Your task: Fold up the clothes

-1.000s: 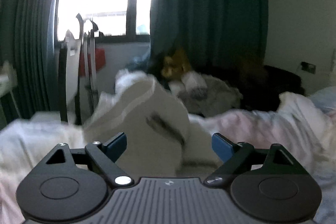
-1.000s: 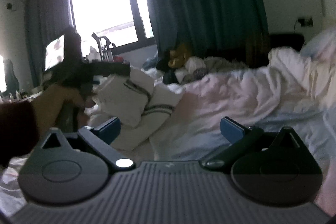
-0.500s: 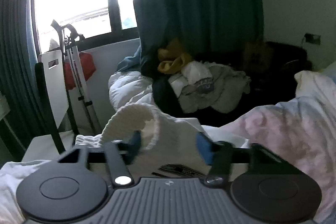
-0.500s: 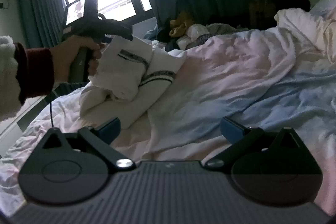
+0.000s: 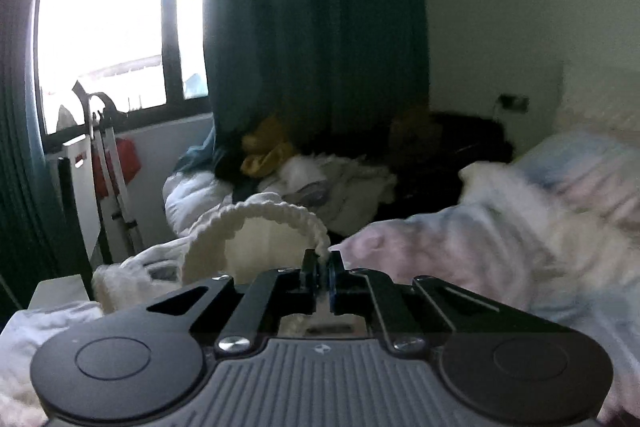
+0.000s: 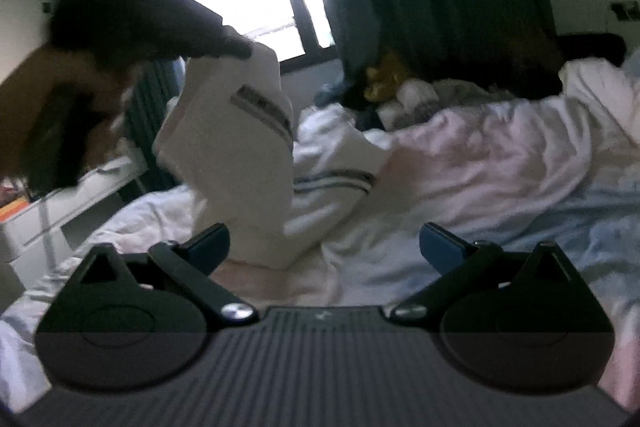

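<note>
1. My left gripper has just closed; its jaws are together on the ribbed cuff of the white garment, a fold of knit pinched between the blue pads.
2. From the right wrist view, the hand carrying that gripper sits high at the left, blurred, the tool angled slightly downward with the garment hanging from its tip.
3. The garment drapes from the grip down onto the bed; its lower part rests on the rumpled bedding, and dark stripes cross the lifted panel and the part lying below it.
4. My right gripper stands with jaws wide apart, nothing between them, held low over the bed and just short of the garment's bottom edge.
5. Beyond the bed, a pile of clothes lies at the foot of the dark curtain; the window is left of the curtain.
6. The bedding right of the garment shows pink and pale blue patches; much of it is blurred in the left wrist view.
</note>
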